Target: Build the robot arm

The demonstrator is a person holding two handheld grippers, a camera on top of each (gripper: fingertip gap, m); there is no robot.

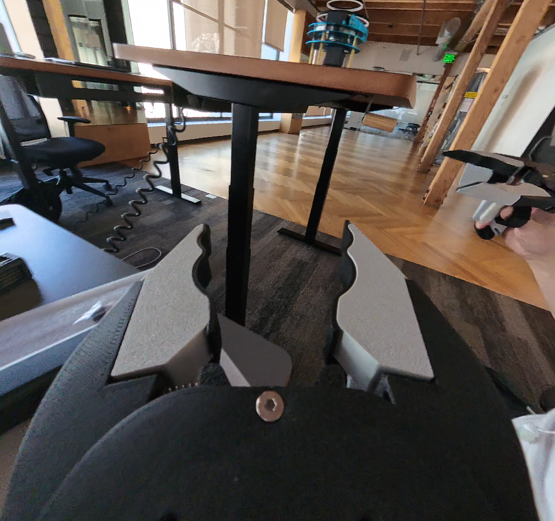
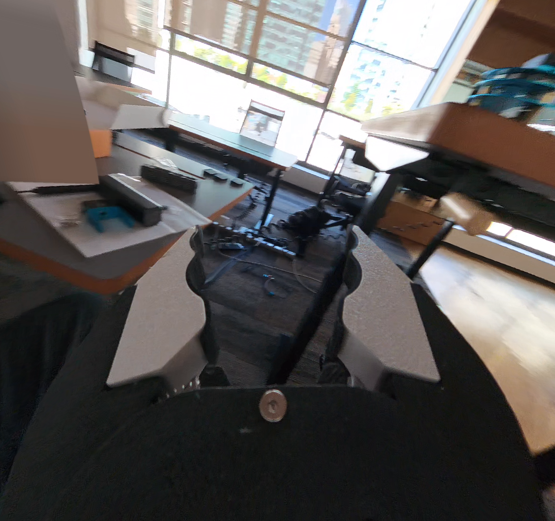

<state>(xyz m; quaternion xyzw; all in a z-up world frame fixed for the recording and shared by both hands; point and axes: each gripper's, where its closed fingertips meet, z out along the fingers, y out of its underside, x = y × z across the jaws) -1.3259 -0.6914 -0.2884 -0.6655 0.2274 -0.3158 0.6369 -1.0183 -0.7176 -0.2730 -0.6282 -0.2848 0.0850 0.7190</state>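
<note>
My left gripper (image 1: 276,230) is open and empty, held low and pointing at the black leg (image 1: 240,206) of a raised wooden desk (image 1: 270,71). My right gripper (image 2: 273,233) is open and empty, pointing over cables on the dark carpet (image 2: 255,311). It also shows at the right edge of the left wrist view (image 1: 450,170), held by a hand (image 1: 534,236). A low table (image 2: 105,242) at the left of the right wrist view bears a blue bracket (image 2: 108,217) and a dark bar-shaped device (image 2: 135,200).
A blue tiered device (image 1: 336,35) stands on the raised desk. A black office chair (image 1: 57,152) and coiled cable (image 1: 135,200) are at the left. Wooden beams (image 1: 480,86) stand at the right over wood flooring (image 1: 360,182). A dark table corner (image 1: 45,254) is near left.
</note>
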